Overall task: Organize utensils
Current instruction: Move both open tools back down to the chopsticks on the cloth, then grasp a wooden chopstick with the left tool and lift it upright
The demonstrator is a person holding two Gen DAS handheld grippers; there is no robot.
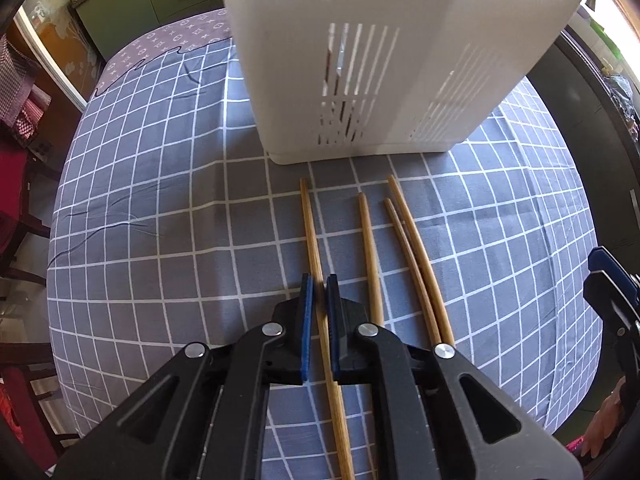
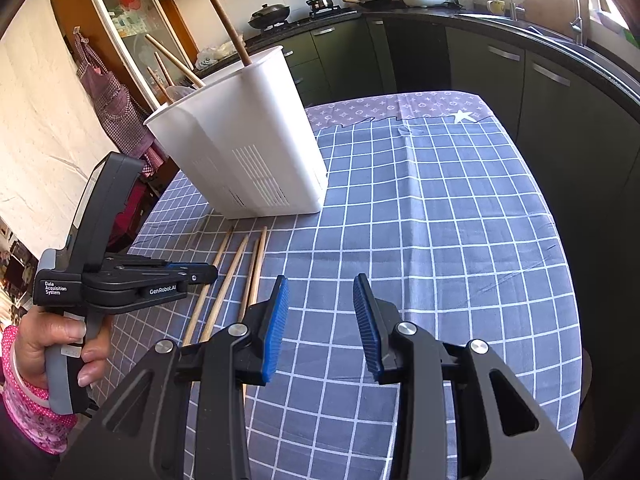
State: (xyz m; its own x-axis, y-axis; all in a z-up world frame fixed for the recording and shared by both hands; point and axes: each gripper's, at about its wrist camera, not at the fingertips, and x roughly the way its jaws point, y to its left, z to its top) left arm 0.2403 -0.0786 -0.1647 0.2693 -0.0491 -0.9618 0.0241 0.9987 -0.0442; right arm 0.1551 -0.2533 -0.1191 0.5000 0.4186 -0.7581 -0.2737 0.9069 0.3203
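Left gripper [image 1: 320, 286] pinched on leftmost chopstick [image 1: 310, 232], apparently gripped; right gripper [image 2: 322, 284] half-open, empty.

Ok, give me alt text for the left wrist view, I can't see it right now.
The left gripper is shut on the leftmost chopstick lying on the checked tablecloth. Three more chopsticks lie to its right, before the white slotted utensil holder.
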